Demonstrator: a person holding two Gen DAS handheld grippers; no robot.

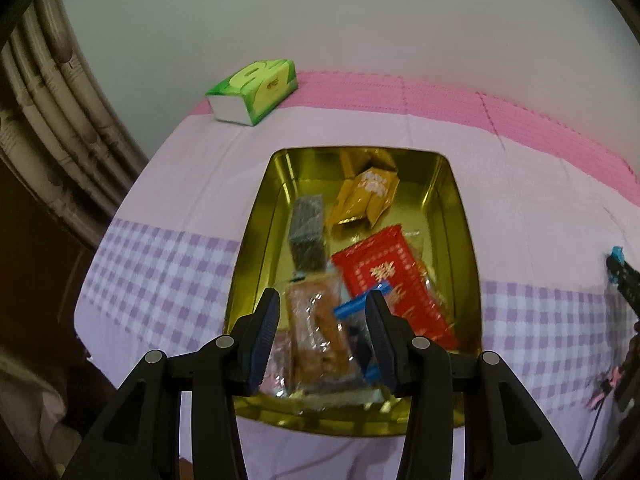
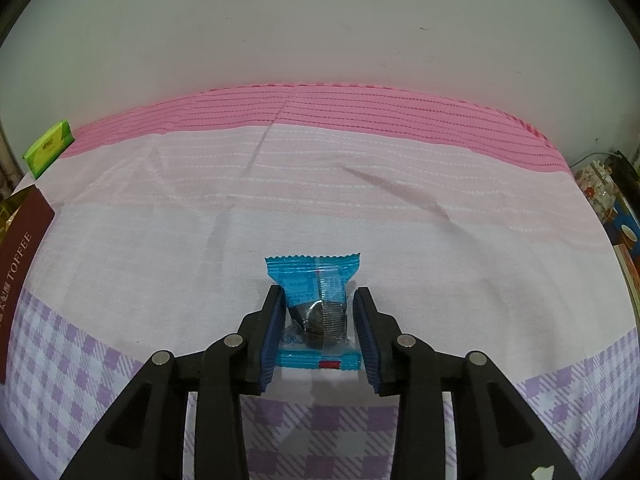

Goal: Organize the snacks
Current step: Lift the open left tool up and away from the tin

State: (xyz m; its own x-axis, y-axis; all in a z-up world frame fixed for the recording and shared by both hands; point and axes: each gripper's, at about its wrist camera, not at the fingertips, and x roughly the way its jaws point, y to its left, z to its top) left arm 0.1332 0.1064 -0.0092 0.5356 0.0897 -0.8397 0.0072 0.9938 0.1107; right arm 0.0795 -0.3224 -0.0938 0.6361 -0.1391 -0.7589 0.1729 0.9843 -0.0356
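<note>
The blue snack packet (image 2: pixel 314 308) lies on the bed (image 2: pixel 440 240) between the fingers of the right gripper (image 2: pixel 316 336), whose jaws stand apart, not yet pinching. It looks light, crinkly and slippery; grip across the bulging middle, gently. The left gripper (image 1: pixel 324 336) hangs open and empty above the gold tin (image 1: pixel 460 216).

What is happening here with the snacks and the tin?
A person with a gripper in each hand is sorting snacks into a gold tin on the cloth. The left gripper hangs open over the tin, which already holds a red packet, a yellow packet and others. The right gripper is open around a blue packet lying on the cloth, its fingers either side, not yet closed.
</note>
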